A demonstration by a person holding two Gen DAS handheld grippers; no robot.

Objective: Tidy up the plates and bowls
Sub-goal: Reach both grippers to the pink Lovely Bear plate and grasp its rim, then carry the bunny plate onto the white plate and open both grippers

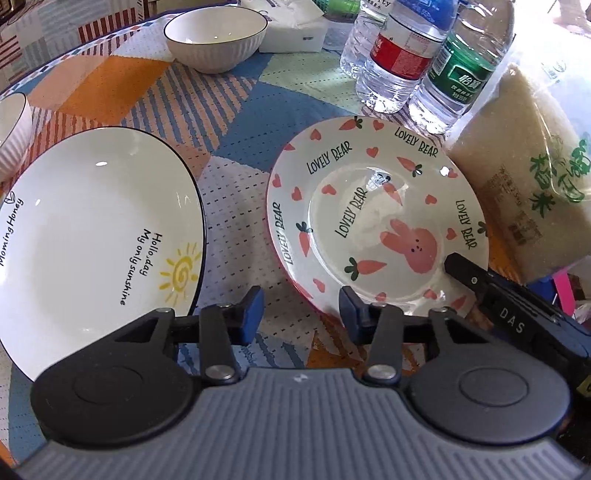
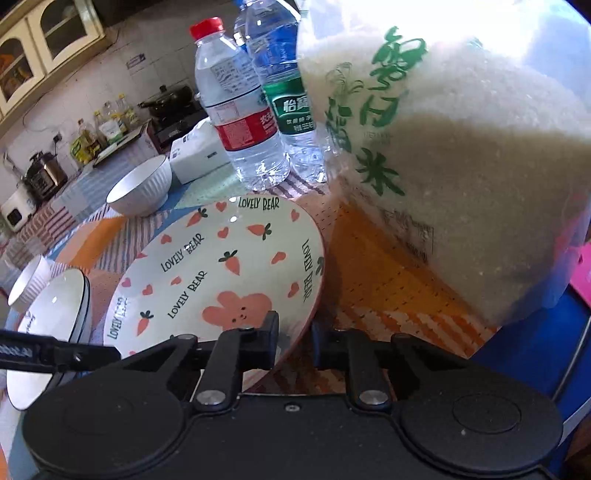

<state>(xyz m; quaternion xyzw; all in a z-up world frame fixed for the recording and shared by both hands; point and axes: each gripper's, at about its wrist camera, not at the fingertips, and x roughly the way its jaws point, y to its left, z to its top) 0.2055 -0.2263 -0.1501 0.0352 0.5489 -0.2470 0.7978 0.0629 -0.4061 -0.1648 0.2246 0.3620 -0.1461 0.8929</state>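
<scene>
A pink-rimmed plate (image 1: 369, 206) with a bunny, carrots and "LOVELY BEAR" lies on the patchwork tablecloth. My right gripper (image 2: 295, 343) is shut on its near rim (image 2: 291, 349), one finger over the plate and one outside the rim. The left wrist view shows that finger (image 1: 461, 267) resting on the rim. A white plate (image 1: 92, 240) with a dark rim and a yellow sun lies to its left. My left gripper (image 1: 301, 314) hovers open over the cloth between the two plates, with nothing between its blue pads. A white ribbed bowl (image 1: 216, 37) stands far back; another bowl (image 1: 11, 133) is at the left edge.
Three water bottles (image 1: 399, 55) and a big clear bag of rice (image 1: 524, 177) crowd the bunny plate's far and right sides. A white tissue box (image 1: 295, 29) sits behind the far bowl. In the right wrist view a kitchen counter (image 2: 92, 147) lies beyond the table.
</scene>
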